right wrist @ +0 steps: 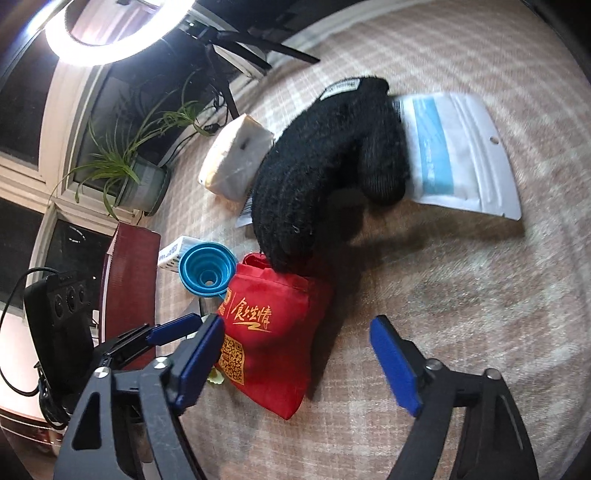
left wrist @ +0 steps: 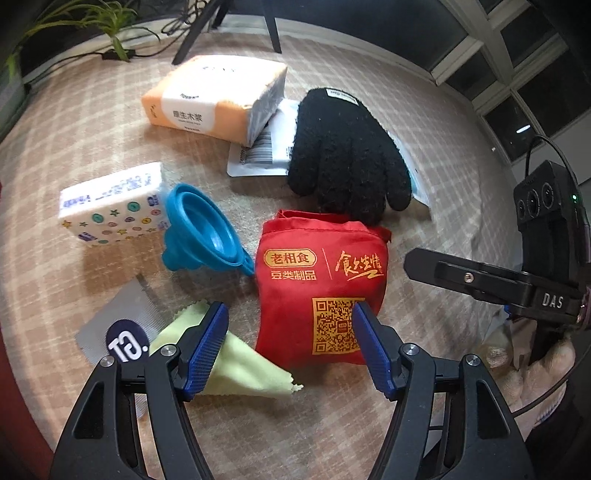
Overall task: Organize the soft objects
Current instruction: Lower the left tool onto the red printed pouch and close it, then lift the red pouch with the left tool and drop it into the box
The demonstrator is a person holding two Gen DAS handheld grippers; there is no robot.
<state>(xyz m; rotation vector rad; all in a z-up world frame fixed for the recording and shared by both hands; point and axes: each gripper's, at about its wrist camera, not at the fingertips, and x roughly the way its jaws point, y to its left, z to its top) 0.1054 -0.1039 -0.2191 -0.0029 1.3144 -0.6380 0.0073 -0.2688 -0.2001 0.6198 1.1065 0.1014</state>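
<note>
A red fabric pouch [left wrist: 321, 280] [right wrist: 273, 332] with gold print lies on the checked cloth. A black knit glove [left wrist: 343, 155] [right wrist: 321, 162] rests with its fingertips on the pouch's top edge. My left gripper [left wrist: 289, 308] stands open just over the pouch's lower half. One of its blue pads is above a yellow-green wiping cloth [left wrist: 243, 369] and the other is over the pouch's QR code. From the other side my right gripper [right wrist: 295, 321] is open and straddles the same pouch, without pressing it. Nothing is held.
A blue collapsible funnel [left wrist: 207, 229] touches the pouch's left side. Around it are a patterned tissue pack [left wrist: 110, 206], an orange tissue pack [left wrist: 207, 96], a grey logo packet [left wrist: 122, 332] and a white-blue zip bag [right wrist: 458, 155] under the glove. A plant [right wrist: 125, 162] and a ring light [right wrist: 118, 29] stand beyond.
</note>
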